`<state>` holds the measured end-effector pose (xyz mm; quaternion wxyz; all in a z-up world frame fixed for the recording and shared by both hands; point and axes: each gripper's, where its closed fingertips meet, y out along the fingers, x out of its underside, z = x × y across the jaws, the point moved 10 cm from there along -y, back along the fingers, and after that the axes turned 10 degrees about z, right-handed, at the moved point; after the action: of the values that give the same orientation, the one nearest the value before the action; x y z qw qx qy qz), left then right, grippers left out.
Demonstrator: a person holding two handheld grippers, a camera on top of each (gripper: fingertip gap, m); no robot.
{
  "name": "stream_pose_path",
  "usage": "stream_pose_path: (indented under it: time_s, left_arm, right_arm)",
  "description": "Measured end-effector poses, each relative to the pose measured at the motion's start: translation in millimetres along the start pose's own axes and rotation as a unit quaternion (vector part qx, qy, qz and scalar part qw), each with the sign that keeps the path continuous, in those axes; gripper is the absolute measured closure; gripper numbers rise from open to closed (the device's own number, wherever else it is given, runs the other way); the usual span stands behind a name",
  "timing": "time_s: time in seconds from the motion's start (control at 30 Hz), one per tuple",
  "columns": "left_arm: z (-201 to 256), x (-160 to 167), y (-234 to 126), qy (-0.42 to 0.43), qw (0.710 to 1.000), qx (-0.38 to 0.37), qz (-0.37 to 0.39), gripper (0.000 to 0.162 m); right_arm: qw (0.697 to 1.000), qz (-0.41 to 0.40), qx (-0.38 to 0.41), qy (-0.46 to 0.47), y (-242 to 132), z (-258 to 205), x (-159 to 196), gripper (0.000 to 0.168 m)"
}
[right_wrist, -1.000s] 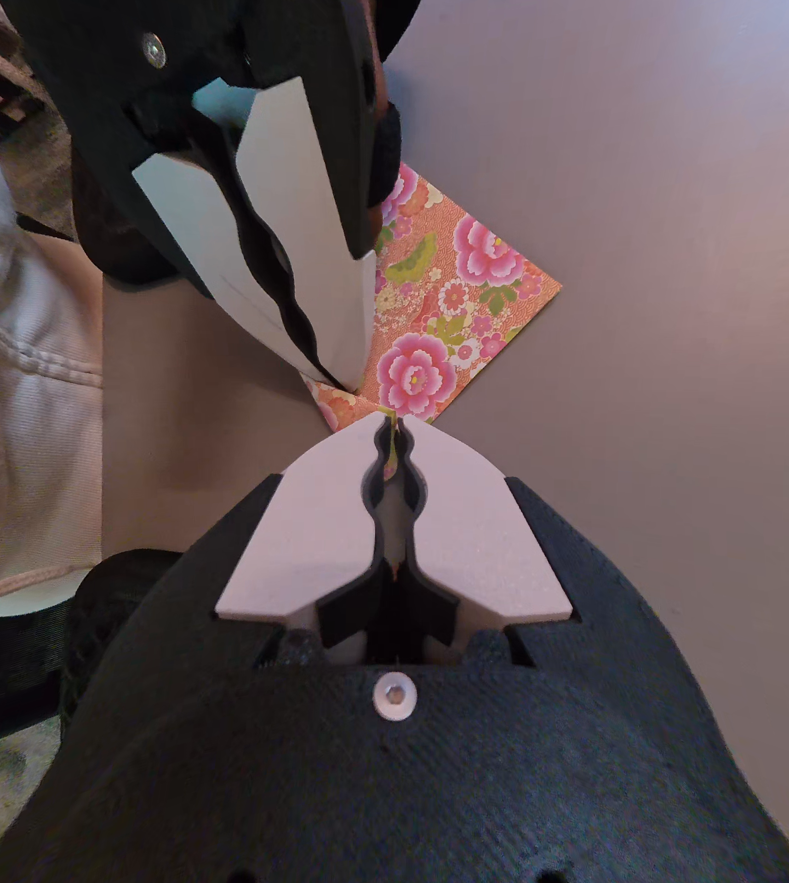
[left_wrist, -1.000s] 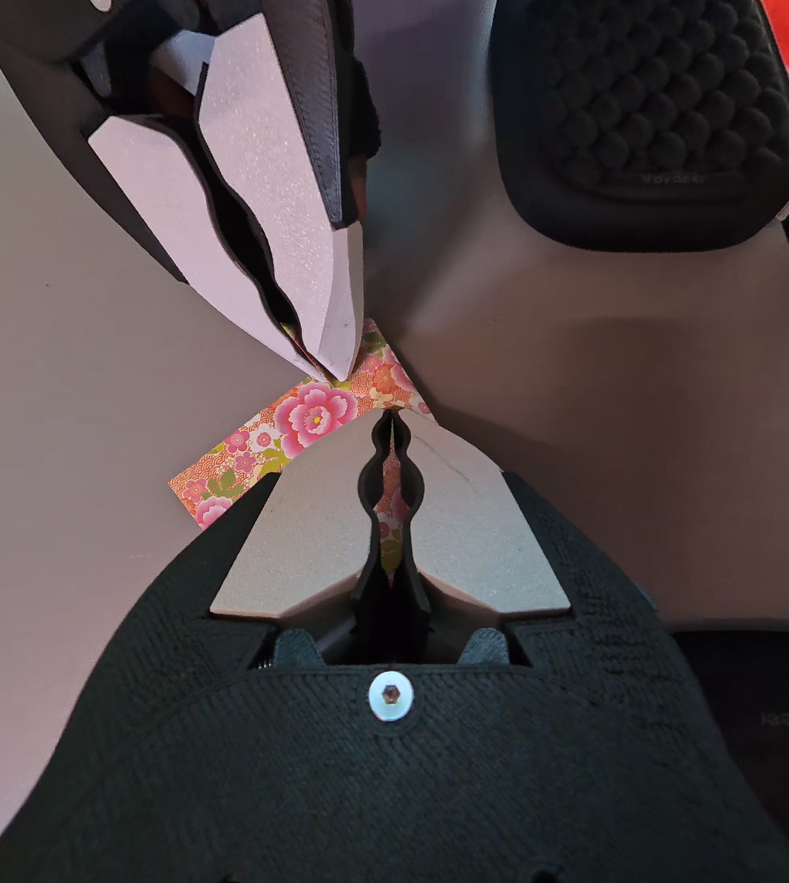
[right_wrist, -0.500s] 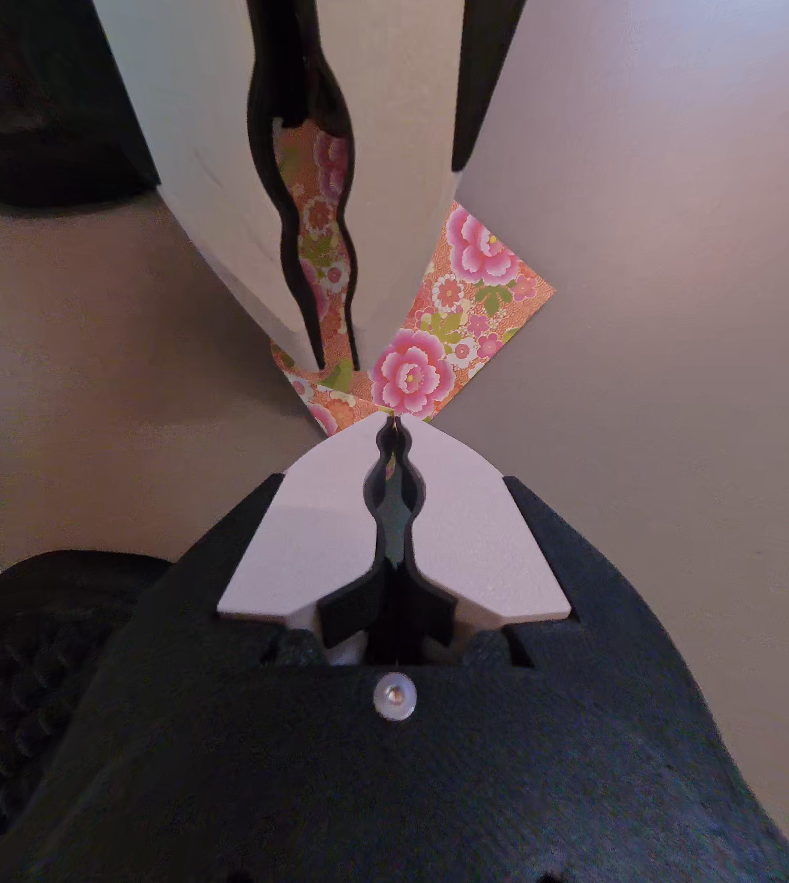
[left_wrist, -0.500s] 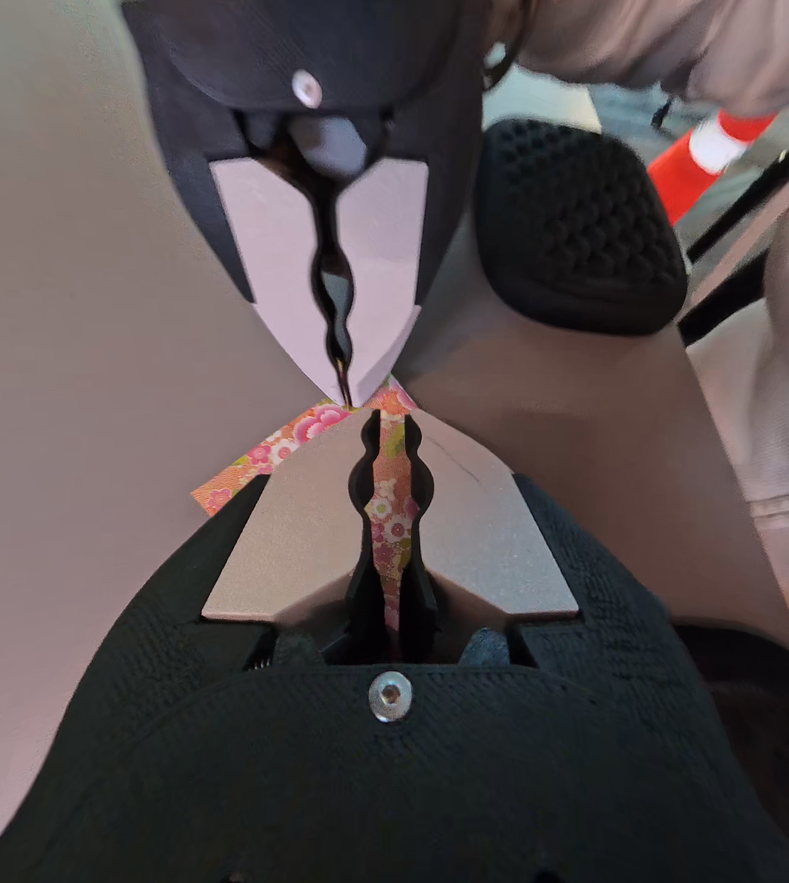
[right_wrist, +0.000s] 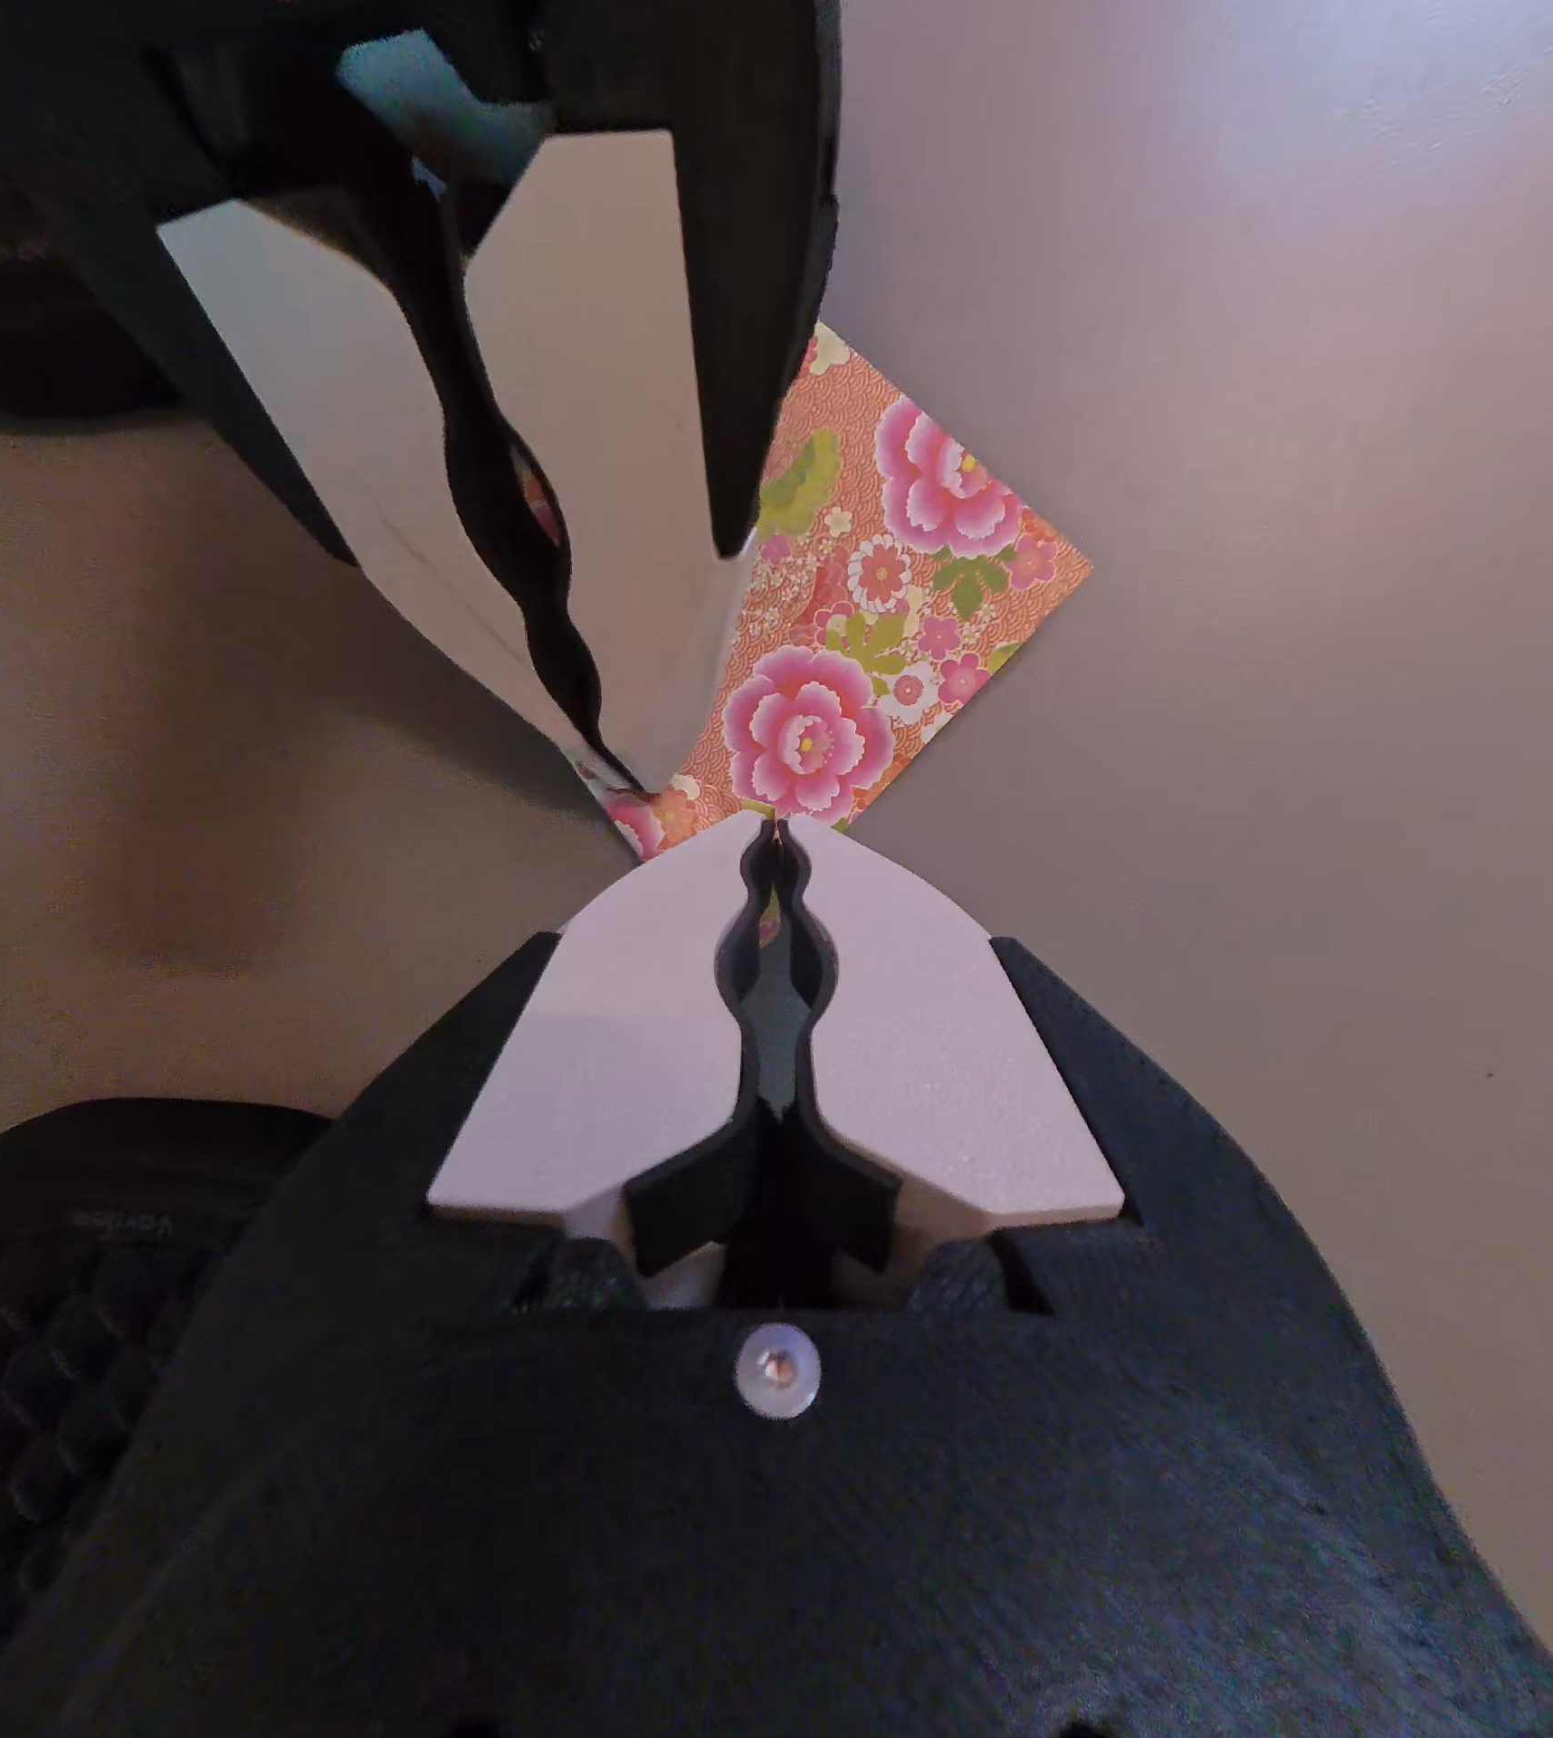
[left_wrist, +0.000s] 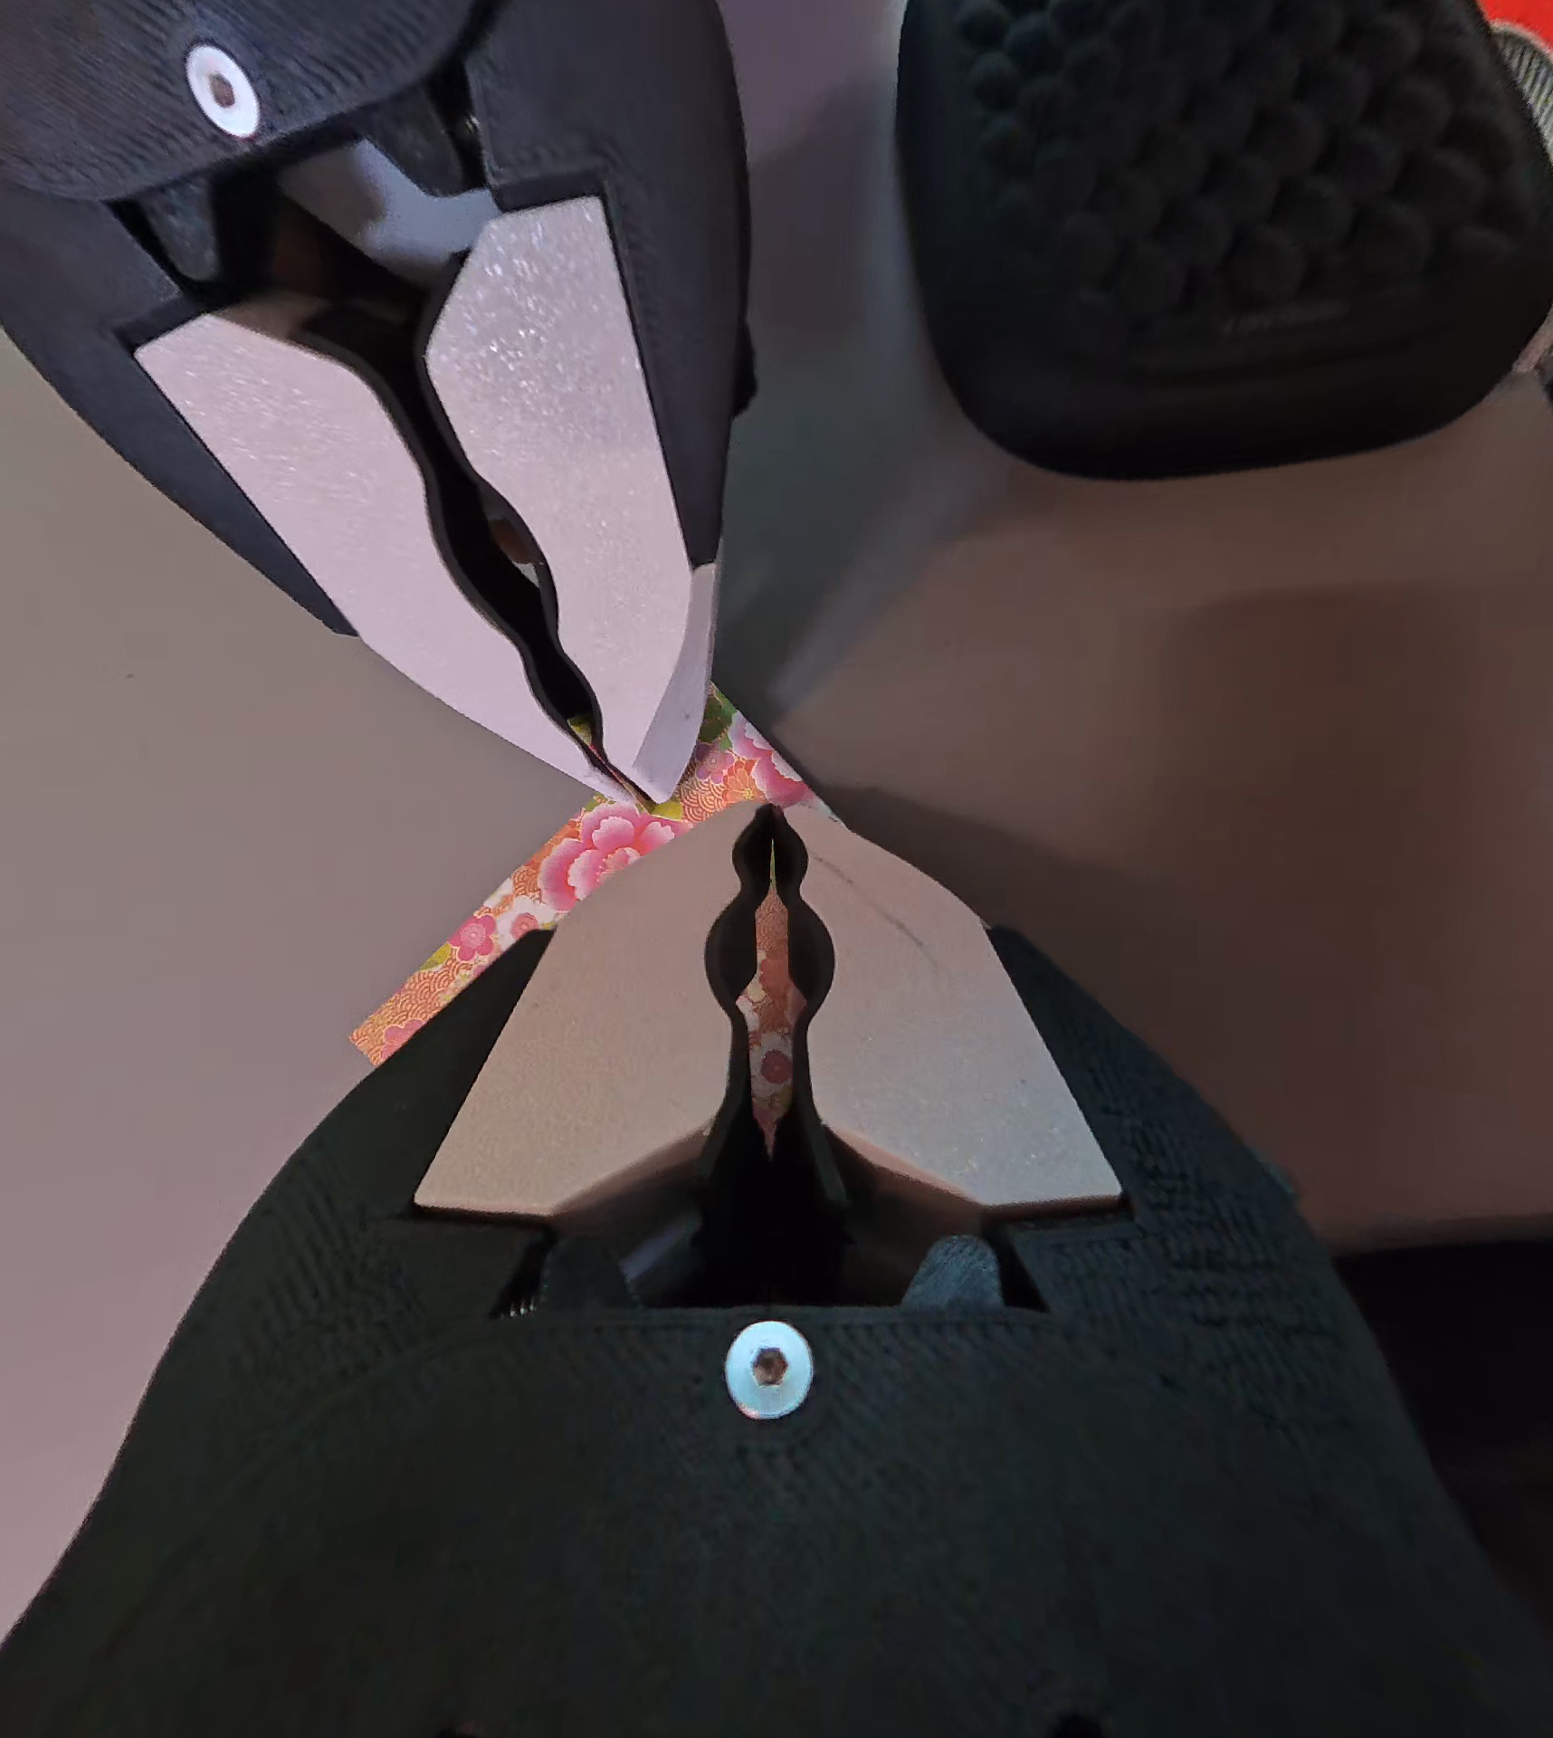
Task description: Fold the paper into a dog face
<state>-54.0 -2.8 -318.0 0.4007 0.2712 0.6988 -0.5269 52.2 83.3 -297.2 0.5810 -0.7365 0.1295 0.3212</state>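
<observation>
The paper [right_wrist: 857, 649] is orange with pink flowers and lies folded on the grey table; in the left wrist view [left_wrist: 585, 856] only a strip of it shows. My left gripper [left_wrist: 768, 818] is shut on the paper, and a flap runs back between its white fingers [left_wrist: 923, 1016]. My right gripper [right_wrist: 777, 828] is shut on the paper's near corner. The two grippers meet tip to tip: the right one shows in the left wrist view [left_wrist: 632, 790] and the left one in the right wrist view [right_wrist: 627, 785]. Most of the paper is hidden under the grippers.
A black bumpy pad [left_wrist: 1224, 216] lies at the far right of the table [left_wrist: 143, 846] in the left wrist view. It also shows at the lower left of the right wrist view [right_wrist: 49, 1317]. The table's edge [left_wrist: 1506, 404] runs beside it. Less than 4 cm separates the two grippers' tips.
Half a second ago the grippers faced each other straight on; now each has swung back to an angle, as a second ago. Both stay shut on the paper.
</observation>
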Motion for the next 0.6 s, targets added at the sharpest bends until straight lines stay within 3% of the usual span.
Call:
stream_pose_path:
  time_s: [0.2, 0.4, 0.53, 0.6]
  left_arm:
    - [1.8, 0.0, 0.3, 0.019, 1.000, -0.002, 0.000, 0.161]
    - [13.6, -0.5, 2.3, 0.122, 0.993, -0.006, 0.003, 0.161]
    - [12.6, -0.9, 2.7, 0.106, 0.994, -0.002, 0.000, 0.161]
    - [11.6, -1.1, 2.7, 0.097, 0.995, 0.001, -0.001, 0.161]
  right_arm:
    - [1.000, -0.002, 0.004, -0.003, -2.6, 0.9, 1.3, 0.168]
    - [1.000, -0.005, 0.004, -0.002, -5.6, 1.7, 0.7, 0.168]
    - [1.000, -0.006, 0.001, 0.000, -6.0, 2.5, 0.7, 0.167]
    - [1.000, -0.002, 0.002, 0.009, -8.5, 6.5, 1.0, 0.154]
